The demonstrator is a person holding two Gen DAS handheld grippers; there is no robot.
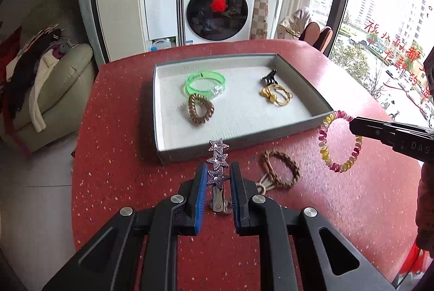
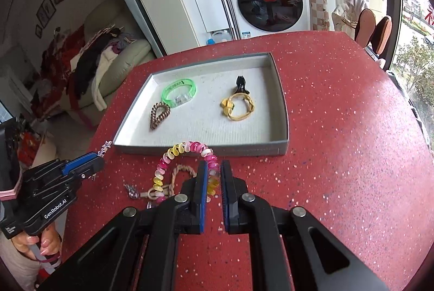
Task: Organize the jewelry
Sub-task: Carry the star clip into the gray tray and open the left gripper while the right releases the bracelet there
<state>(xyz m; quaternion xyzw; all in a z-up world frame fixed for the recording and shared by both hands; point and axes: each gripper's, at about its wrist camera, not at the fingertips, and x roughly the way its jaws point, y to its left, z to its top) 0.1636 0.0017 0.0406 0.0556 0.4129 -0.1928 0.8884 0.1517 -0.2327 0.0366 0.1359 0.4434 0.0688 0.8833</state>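
Left wrist view: the left tool [image 1: 216,178] is clamped on a star hair clip [image 1: 217,162]; the right tool [image 2: 214,177] grips a pink-yellow spiral hair tie [image 2: 190,148], above the red worktop [image 2: 339,142].

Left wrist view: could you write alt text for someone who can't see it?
The left tool grips a star hair clip above a red table, near a grey tray of hair ties, while the right tool holds a pink-and-yellow spiral tie.

Red speckled table [image 1: 114,128]; on it grey tray [image 1: 303,125], brown braided hair tie [image 1: 280,169], small silver clip [image 2: 131,191].
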